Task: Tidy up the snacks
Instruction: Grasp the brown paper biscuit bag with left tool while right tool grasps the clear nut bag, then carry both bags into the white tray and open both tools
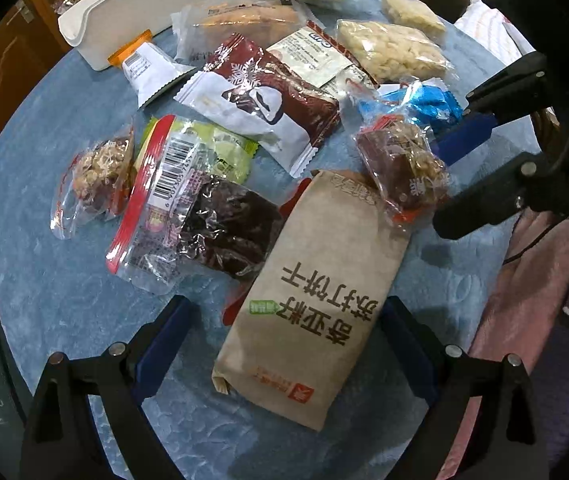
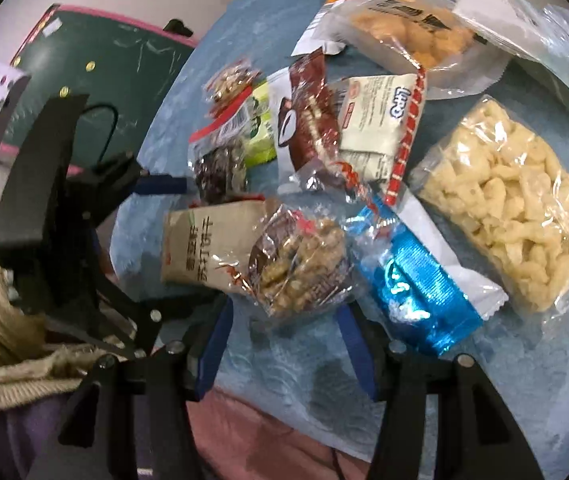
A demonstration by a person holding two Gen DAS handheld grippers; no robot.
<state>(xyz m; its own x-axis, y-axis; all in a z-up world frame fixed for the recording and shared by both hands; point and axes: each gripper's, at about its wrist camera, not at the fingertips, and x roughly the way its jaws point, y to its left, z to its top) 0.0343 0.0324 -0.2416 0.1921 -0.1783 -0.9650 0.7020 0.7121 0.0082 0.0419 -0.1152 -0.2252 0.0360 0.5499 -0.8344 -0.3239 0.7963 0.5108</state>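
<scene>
Risking a double pick: left tongs (image 1: pixel 284 344) gaping astride kraft cracker packet (image 1: pixel 316 308) flat on blue worktop (image 1: pixel 64 288), right tongs (image 2: pixel 284 320) half-spread, unclamped, around walnut-date pouch (image 2: pixel 300 256) overlapping that packet, likely dragging it.

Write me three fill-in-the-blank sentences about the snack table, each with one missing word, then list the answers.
1. The tan cracker packet lies between the fingers of the ____ hand-held gripper.
2. The walnut-date packet rests partly on top of the ____ cracker packet.
3. The table under the snacks has a ____ surface.
4. The shiny foil packet beside the puffed-corn bag is ____.

Answers: left; tan; blue; blue
</scene>
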